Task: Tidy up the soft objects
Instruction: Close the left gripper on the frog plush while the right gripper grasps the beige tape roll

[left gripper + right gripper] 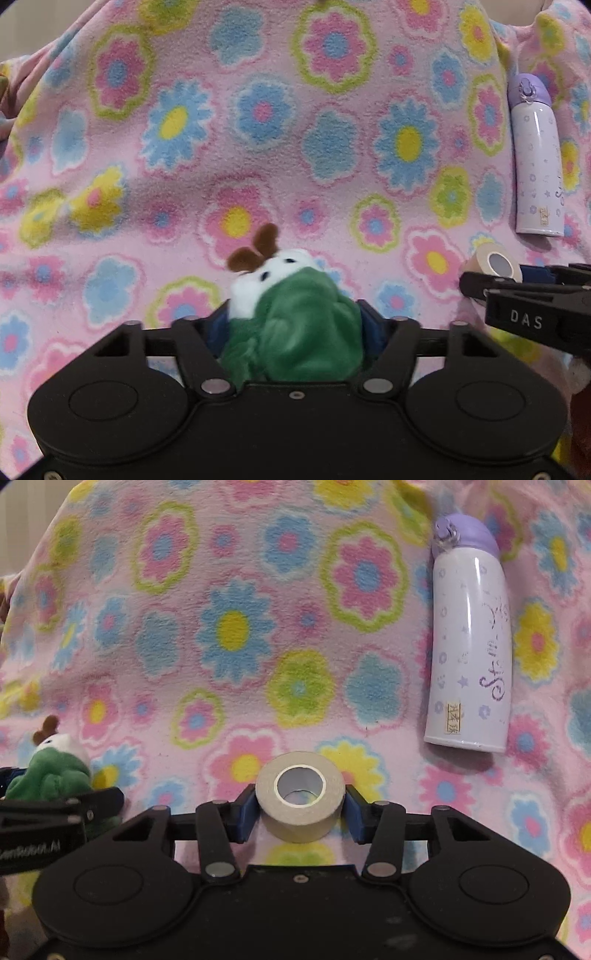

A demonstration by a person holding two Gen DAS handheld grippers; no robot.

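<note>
My left gripper [295,328] is shut on a green plush toy [295,325] with a white face and brown antlers, held just over the pink flowered blanket [258,147]. The toy also shows at the left edge of the right wrist view [51,771]. My right gripper [299,812] is shut on a beige roll of tape [301,801], its hole facing up. In the left wrist view the tape roll [493,264] and the right gripper [476,288] sit at the right edge.
A white and lilac bottle [471,638] lies on the blanket [221,627] ahead and to the right; it also shows in the left wrist view [535,155]. The flowered blanket covers the whole surface.
</note>
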